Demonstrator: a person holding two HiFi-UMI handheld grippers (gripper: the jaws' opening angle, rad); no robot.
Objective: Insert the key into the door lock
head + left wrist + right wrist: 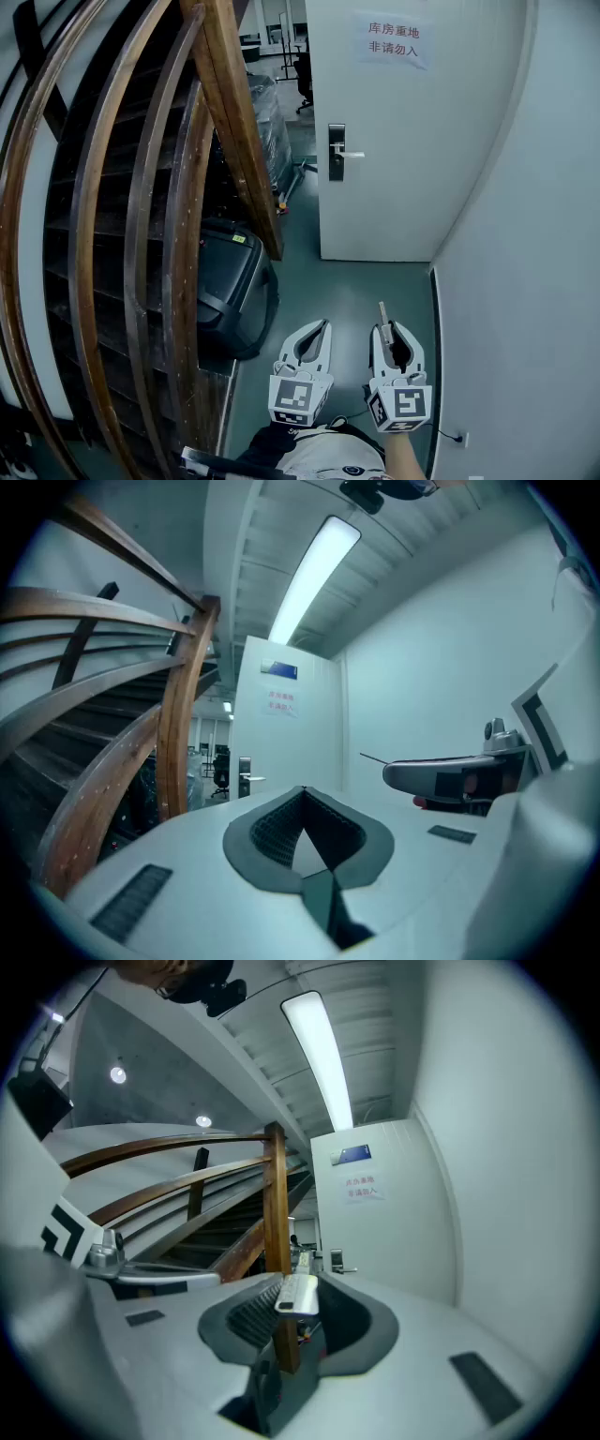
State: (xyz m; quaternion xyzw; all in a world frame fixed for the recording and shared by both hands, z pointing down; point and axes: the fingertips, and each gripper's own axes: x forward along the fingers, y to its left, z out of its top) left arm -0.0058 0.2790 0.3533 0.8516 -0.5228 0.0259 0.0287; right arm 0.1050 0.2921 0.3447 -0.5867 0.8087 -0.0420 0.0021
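the right gripper (392, 330) is clamping a small silver metal key (382, 315) between its pads. the thin blade is sticking out past the fingertips toward 12 o'clock in the head view. the right gripper view is showing the key's flat head pinched in the middle of the jaws and pointing level toward the door. the left gripper (322, 328), just beside the right one at its 9 o'clock, is carrying nothing, and its jaws are pressing together at the tips.

the steel door lock (337, 152), a narrow plate with a lever handle, is sitting on the left edge of the white door (403, 141). it lies at 12 o'clock from both grippers and well apart from them, with a stretch of green floor (347, 281) lying between. a paper sign (394, 39) is hanging higher on the door. a curved wooden stair railing (159, 216) is filling the 9 o'clock side, and a black machine (225, 281) is resting at its foot.

judging by this, the task is only starting. the key is already in a firm grip and roughly aimed at the door, but the whole approach is waiting to be done. what is left is walking up, lining the blade with the keyhole and pushing it in. the keyhole itself is too small to make out from here.
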